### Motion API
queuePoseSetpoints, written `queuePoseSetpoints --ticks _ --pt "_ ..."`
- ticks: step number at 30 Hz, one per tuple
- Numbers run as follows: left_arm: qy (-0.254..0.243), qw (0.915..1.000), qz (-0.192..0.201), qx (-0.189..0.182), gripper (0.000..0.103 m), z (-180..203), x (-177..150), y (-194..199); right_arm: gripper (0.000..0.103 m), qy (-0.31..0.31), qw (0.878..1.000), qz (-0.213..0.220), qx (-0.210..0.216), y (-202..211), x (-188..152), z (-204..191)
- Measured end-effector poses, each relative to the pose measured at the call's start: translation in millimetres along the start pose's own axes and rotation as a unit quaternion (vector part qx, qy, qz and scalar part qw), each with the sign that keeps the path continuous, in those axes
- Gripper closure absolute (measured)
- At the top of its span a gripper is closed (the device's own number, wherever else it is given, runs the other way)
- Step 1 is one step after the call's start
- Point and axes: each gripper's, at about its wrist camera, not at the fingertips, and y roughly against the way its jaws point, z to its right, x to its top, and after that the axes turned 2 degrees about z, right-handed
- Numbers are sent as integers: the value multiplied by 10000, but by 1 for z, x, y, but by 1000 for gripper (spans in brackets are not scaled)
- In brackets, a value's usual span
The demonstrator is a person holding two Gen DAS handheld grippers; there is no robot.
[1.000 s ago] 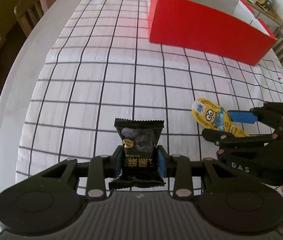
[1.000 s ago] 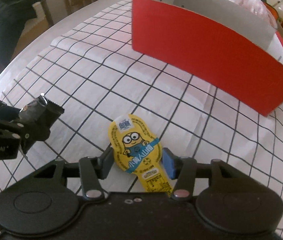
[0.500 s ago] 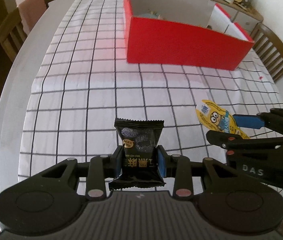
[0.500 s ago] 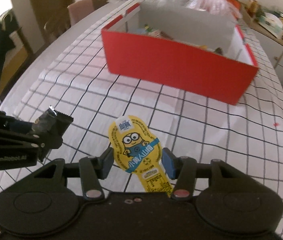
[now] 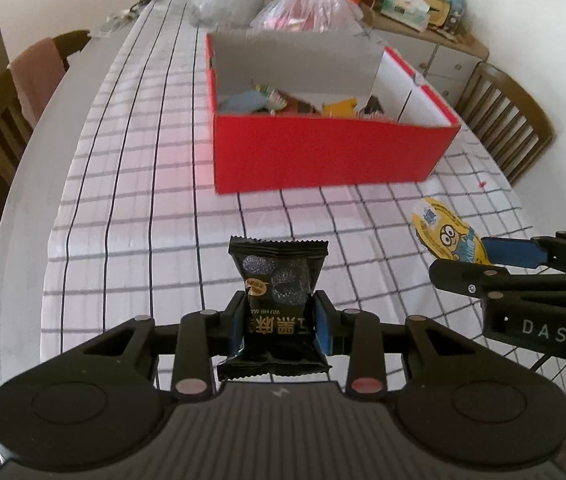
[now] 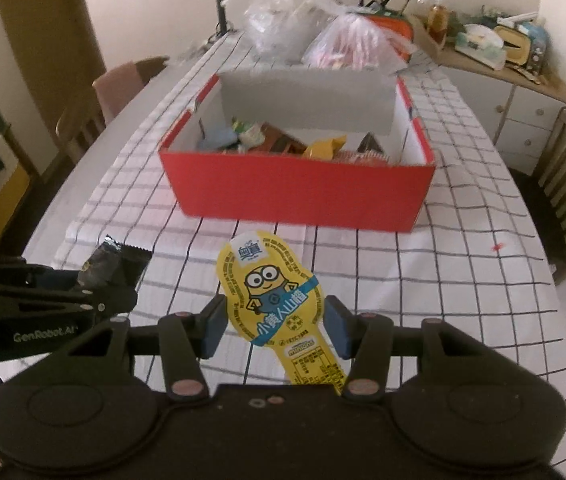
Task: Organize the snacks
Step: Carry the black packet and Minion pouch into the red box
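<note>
Black foil snack packet [image 5: 279, 300] sits pinched between the blue pads of my left hand-held gripper [image 5: 279, 326], lifted clear of the surface [image 5: 131, 216] on the near side of the red box [image 5: 323, 152]. My right hand-held gripper [image 6: 275, 328] clamps a yellow cartoon-printed pouch [image 6: 273, 292], also held up in front of the red box. That box stands open on the checked cloth, with several wrapped snacks [image 6: 283, 142] lying inside. Beyond the box sit clear plastic bags [image 5: 275, 0].
</note>
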Motion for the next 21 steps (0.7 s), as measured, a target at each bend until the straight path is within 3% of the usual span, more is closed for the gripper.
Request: queuePoseSetpoints --ticks 15,21 --pt "-135 9983 537 -157 69 13 73 15 53 -125 9976 633 -245 9 65 22" --pt "-210 9973 703 24 69 18 110 9 53 -205 9969 721 -221 -10 99 42"
